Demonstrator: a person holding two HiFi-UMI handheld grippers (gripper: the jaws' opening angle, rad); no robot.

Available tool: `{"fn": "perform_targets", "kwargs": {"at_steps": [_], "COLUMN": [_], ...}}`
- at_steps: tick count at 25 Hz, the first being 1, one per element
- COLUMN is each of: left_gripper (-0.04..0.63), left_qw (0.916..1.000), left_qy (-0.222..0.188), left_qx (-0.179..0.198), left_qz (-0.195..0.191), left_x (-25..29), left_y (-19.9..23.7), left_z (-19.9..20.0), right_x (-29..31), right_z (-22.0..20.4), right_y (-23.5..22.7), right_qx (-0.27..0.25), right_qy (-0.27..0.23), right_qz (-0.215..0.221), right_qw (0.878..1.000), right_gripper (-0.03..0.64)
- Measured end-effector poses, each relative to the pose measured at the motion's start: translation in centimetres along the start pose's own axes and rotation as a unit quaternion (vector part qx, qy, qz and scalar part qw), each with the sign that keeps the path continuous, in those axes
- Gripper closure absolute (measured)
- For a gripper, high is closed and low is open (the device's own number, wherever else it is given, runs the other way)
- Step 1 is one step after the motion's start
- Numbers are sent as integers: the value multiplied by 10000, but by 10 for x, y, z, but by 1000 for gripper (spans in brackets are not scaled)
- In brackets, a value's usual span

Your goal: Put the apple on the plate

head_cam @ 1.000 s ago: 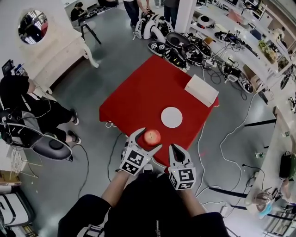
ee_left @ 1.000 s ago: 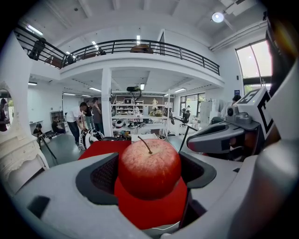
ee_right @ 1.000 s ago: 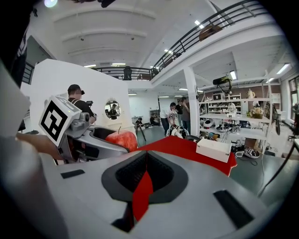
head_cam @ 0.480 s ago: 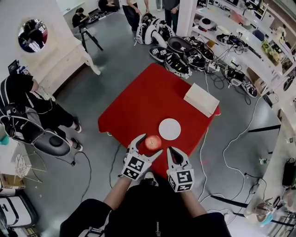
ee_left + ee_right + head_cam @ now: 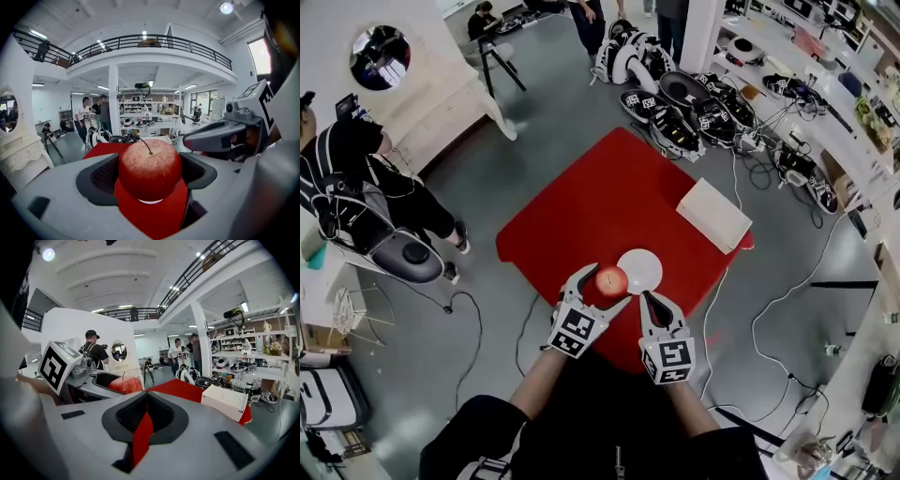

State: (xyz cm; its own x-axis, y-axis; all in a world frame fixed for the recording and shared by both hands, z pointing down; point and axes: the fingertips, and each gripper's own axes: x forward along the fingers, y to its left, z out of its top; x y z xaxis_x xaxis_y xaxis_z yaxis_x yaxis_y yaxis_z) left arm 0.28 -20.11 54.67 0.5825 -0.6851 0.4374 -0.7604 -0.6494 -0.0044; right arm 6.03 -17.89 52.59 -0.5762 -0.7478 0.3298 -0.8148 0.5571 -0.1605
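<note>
A red apple (image 5: pixel 610 278) with its stem up is held between the jaws of my left gripper (image 5: pixel 592 286), which is shut on it. In the left gripper view the apple (image 5: pixel 149 169) fills the gap between both pads, and a sliver of the white plate (image 5: pixel 150 201) shows under it. The plate (image 5: pixel 641 270) lies on the red table (image 5: pixel 581 211), just right of the apple. My right gripper (image 5: pixel 657 307) is beside the left one, below the plate, shut with nothing in it. From the right gripper view the apple (image 5: pixel 125 385) shows at left.
A white box (image 5: pixel 713 215) sits at the table's right edge. Helmets and cables (image 5: pixel 694 108) lie on the floor beyond the table. A seated person (image 5: pixel 366 192) is at left, others stand far back.
The table and plate have drawn closer under my grippers. The apple, still held by the left gripper, now hangs right at the plate's left edge instead of well short of it.
</note>
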Motion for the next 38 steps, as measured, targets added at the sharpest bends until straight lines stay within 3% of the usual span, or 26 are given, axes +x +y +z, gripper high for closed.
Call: {"fn": "perform_targets", "kwargs": {"at_steps": [8, 24, 38], "left_gripper": [201, 201, 201], "left_qw": [9999, 9989, 9972], "left_qy": [-94, -276, 252], "left_qx": [-63, 127, 192], "left_qz": [112, -370, -674], "left_x": [24, 98, 185], "left_y": [18, 28, 14], "left_z": [4, -33, -114], "right_x": [22, 36, 25], "right_z": [-11, -39, -83], "right_y": [-17, -54, -90], "right_qx": [103, 302, 757], "right_qy": [257, 546, 897], "right_qz": [105, -494, -1089], "right_qw": [9996, 9968, 9871], "right_gripper": [606, 606, 606]}}
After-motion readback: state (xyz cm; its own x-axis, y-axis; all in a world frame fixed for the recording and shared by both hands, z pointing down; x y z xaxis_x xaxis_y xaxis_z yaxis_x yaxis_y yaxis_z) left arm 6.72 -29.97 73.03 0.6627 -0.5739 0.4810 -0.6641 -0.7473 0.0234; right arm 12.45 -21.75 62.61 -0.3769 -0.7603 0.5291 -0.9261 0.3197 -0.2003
